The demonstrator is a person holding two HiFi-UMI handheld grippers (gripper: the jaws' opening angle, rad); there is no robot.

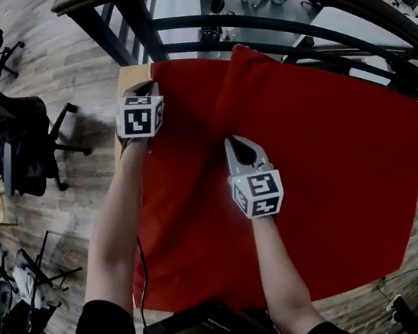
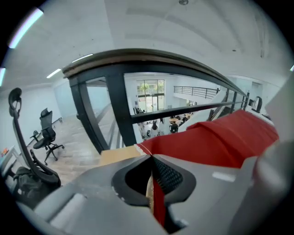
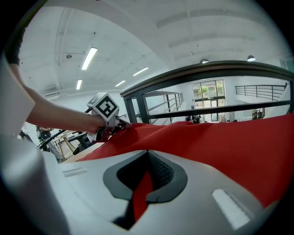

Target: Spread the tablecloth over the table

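Observation:
A red tablecloth [image 1: 330,153] covers most of the wooden table [image 1: 133,76], whose far-left corner is bare. A raised fold runs along the cloth's middle towards the far edge. My left gripper [image 1: 150,88] is at the cloth's far-left corner, shut on its edge; a strip of red tablecloth [image 2: 216,140] sits between the closed jaws of that gripper [image 2: 151,158]. My right gripper [image 1: 235,142] rests mid-cloth, shut on a pinch of the fabric [image 3: 220,142], which shows red between the jaws of this gripper [image 3: 148,153]. In the right gripper view the left gripper [image 3: 115,123] appears at the far left.
A dark metal railing [image 1: 265,19] runs right behind the table's far edge, with a drop to a lower floor beyond. Black office chairs [image 1: 25,146] stand on the wooden floor at the left. A dark device [image 1: 201,329] lies at the table's near edge.

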